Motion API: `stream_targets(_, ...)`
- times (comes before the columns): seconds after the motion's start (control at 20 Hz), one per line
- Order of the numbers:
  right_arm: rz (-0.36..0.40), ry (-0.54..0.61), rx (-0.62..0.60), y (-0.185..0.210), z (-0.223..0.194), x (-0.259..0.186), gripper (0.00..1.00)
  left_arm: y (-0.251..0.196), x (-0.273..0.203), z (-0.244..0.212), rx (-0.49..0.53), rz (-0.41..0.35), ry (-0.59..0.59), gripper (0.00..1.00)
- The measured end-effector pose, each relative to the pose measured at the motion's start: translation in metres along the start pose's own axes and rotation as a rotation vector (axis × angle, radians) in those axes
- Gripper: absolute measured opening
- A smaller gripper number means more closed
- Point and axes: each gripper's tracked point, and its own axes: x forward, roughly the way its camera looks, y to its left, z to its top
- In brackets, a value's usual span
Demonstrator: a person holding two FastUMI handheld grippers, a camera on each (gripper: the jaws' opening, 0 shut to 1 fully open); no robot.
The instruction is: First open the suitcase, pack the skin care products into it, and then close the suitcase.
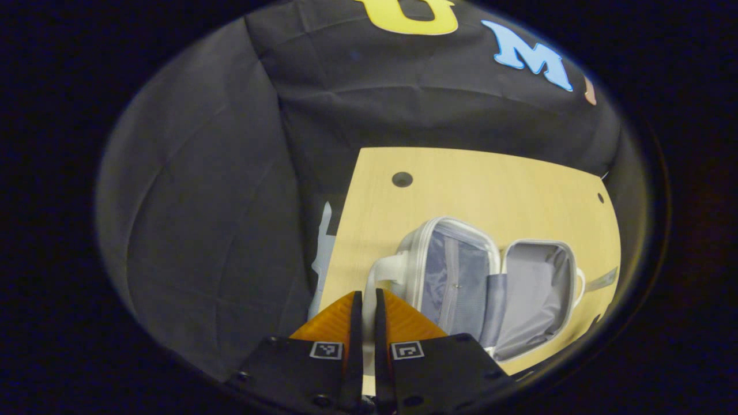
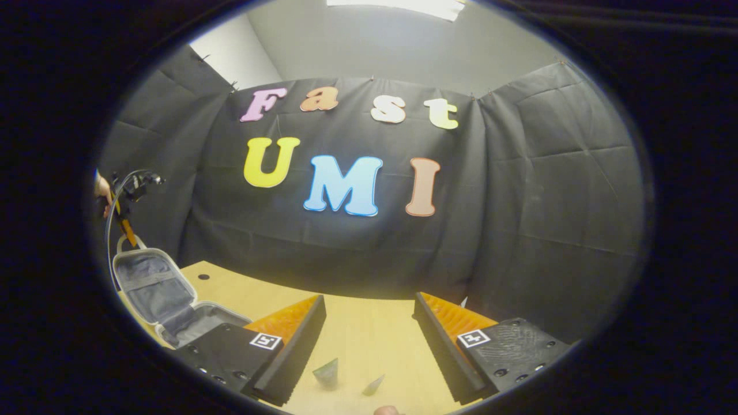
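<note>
Risk, lid: suitcase (image 1: 490,282) lying opened out on the bench (image 1: 490,184); one half propped up in the right gripper view and likely to drop shut or swing if nudged by the left tool (image 1: 364,300) close beside its handle end.
Risk, small items: two little cone-tipped things (image 2: 327,372) on the bench between the right tool's fingers, too small to name for sure, possibly skin care products; easily tipped or skidded off by a fast or off-centre close.
Risk, edge: suitcase near the bench's front rim in the left gripper view; a push from the side could slide it off.
Risk, stage: both halves look empty where visible, so fits either packing to come or a case just opened; no call possible on which.
Left tool: fingers nearly together, only a thin slit between; whether anything is pinched there, cannot tell; white handle (image 1: 383,274) of the suitcase just beyond the tips.
Right tool (image 2: 369,323): spread wide, holding nothing, hovering low over the bench.
Suitcase look: small, white hard shell, rounded corners, pale grey fabric lining, a zipped mesh divider in one half, loose lining folds in the other.
Suitcase place: on the light wooden bench, towards its front, left of the right tool.
</note>
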Motion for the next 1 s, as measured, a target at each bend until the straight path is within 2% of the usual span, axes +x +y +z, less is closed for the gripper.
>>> stream_targets(0.3,-0.066,0.067,0.059,-0.009,0.002,0.000,0.94,0.034,0.108,-0.065,-0.073,-0.032,0.078,0.17)
stream_targets(0.4,-0.089,0.076,0.073,-0.018,0.001,-0.001,0.94,0.036,0.129,-0.079,-0.100,-0.044,0.078,0.17)
stream_targets(0.55,-0.126,0.076,0.074,-0.033,-0.001,-0.003,0.94,0.049,0.142,-0.083,-0.108,0.006,0.046,0.18)
stream_targets(0.6,-0.133,0.079,0.074,-0.036,-0.003,-0.005,0.94,0.055,0.144,-0.085,-0.135,0.027,0.039,0.31)
stream_targets(0.65,-0.139,0.083,0.077,-0.040,-0.006,-0.007,0.94,0.057,0.144,-0.086,-0.184,0.042,0.023,0.37)
stream_targets(0.7,-0.143,0.086,0.081,-0.043,-0.008,-0.008,0.94,0.059,0.143,-0.085,-0.235,0.057,-0.004,0.50)
stream_targets(0.75,-0.146,0.090,0.085,-0.045,-0.012,-0.010,0.94,0.063,0.141,-0.085,-0.275,0.086,-0.037,0.55)
stream_targets(0.9,-0.149,0.110,0.078,-0.054,-0.021,-0.012,0.94,0.074,0.126,-0.081,-0.332,0.158,-0.176,0.82)
stream_targets(1.0,-0.137,0.118,0.074,-0.057,-0.024,-0.011,0.94,0.078,0.109,-0.075,-0.350,0.203,-0.259,0.82)
